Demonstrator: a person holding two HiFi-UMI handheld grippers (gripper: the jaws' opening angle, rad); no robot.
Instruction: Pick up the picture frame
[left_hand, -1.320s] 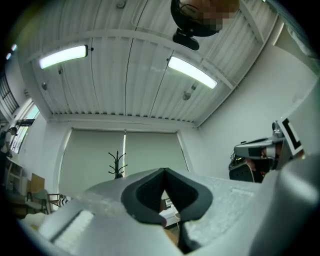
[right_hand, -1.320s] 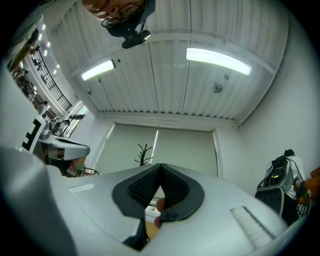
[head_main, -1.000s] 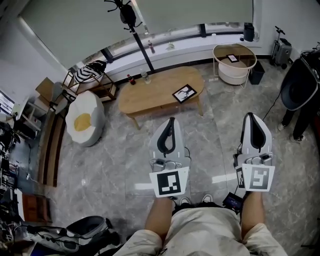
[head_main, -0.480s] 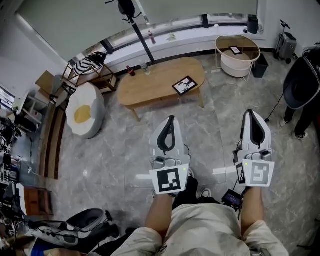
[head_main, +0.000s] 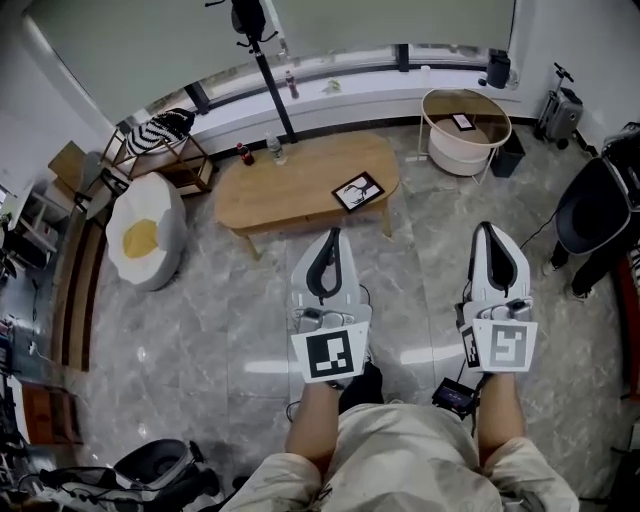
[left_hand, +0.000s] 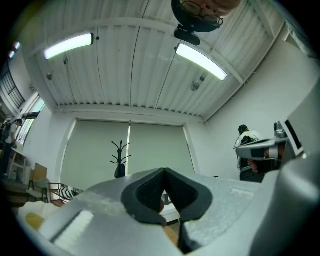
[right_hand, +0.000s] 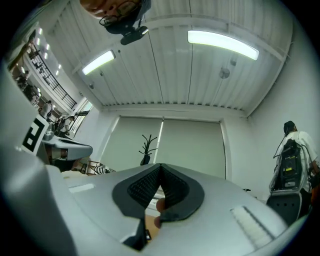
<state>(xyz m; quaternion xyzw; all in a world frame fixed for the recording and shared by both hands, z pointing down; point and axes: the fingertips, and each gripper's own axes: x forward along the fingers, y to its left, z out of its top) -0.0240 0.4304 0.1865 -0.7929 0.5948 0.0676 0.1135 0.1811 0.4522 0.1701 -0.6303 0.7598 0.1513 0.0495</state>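
Head view shows the picture frame (head_main: 358, 190) lying on the wooden desk (head_main: 290, 190). Both the left hand-held gripper (head_main: 327, 252) and the right hand-held gripper (head_main: 487, 246) are closed and empty, well short of it.

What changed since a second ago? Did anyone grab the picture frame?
No grab. The person stepped forward, bringing the left tool and right tool slightly nearer the wooden table. Both tools stayed shut and empty; the picture frame stayed lying on the table.

This looks like a living room set up inside a lab. A low wooden table (head_main: 290, 190), an egg-shaped beanbag (head_main: 140, 240) and a coat stand (head_main: 273, 95) are here, under strip lights (left_hand: 200, 60).
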